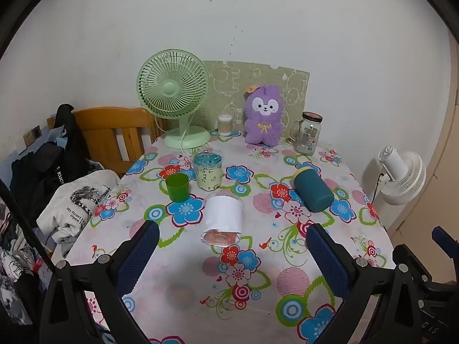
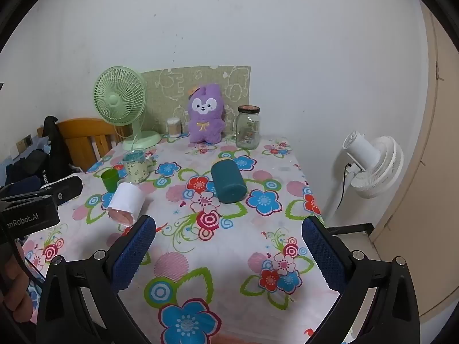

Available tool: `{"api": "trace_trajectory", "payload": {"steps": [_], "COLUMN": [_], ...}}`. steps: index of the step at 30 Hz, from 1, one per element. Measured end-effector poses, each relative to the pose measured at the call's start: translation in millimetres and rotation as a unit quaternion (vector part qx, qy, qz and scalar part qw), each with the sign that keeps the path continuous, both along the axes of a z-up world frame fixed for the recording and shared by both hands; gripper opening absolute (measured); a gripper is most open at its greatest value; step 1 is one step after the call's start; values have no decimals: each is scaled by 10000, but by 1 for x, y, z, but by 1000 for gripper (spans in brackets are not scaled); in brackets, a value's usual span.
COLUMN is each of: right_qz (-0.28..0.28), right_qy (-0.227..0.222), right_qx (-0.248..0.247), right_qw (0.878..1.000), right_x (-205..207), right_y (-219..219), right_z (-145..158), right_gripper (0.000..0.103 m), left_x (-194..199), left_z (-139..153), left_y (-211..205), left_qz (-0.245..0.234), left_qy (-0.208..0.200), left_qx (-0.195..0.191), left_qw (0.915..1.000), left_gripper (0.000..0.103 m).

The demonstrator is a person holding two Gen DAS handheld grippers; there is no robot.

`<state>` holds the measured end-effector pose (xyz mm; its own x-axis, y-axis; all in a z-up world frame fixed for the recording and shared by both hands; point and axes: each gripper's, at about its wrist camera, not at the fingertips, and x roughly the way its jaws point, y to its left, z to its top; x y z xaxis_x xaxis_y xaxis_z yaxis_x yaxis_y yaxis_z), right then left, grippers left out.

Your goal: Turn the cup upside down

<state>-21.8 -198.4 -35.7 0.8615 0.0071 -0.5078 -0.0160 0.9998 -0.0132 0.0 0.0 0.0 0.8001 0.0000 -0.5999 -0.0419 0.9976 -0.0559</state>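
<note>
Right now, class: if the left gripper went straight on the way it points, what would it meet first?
Probably the white-wrapped cup lying on its side. It sits centred ahead of the open left gripper, with only floral tablecloth between; depth is uncertain.

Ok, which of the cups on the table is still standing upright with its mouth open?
The small green cup, left of the cream jar. The white-sleeved clear cup and the teal tumbler both lie on their sides.
</note>
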Motion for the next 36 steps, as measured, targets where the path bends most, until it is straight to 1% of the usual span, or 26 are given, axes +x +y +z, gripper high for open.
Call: {"api": "trace_trajectory", "payload": {"steps": [2,6,7,11,12,16,31,36], "right_qz": [3,10,4,-5,0,-21,-53,-66], "right_qy": [-40,-38,-45,-45,-42,-59,-80,-105], "right_qx": [0,-55,-62,-90,-83,-113,-129,-208], "right_qw": [10000,10000,10000,9999,10000,9999,9999,9997], "right_x": [0,0,0,-2,-3,-4,-2,-3], "right_y": [0,0,0,3,3,5,2,3], "right_z": [0,1,1,3,4,3,6,9], "right_gripper": [103,103,103,103,103,103,103,103], "left_x": [0,1,-1,-2,-2,-2,-2,-2], "left_z": [0,-1,-1,4,2,2,3,3], "left_y": [0,2,1,4,0,-3,2,1], "left_qz": [-8,-37,-20,-20,-16,-6,36,36], "left_qy": [-101,-82,-161,-154,-156,-165,-160,-167], "left_qx": [-40,-44,-21,-33,32,25,-4,9], "left_qw": [9999,10000,9999,9999,9999,9999,9999,9999], "left_gripper": [103,103,103,103,103,103,103,103]}}
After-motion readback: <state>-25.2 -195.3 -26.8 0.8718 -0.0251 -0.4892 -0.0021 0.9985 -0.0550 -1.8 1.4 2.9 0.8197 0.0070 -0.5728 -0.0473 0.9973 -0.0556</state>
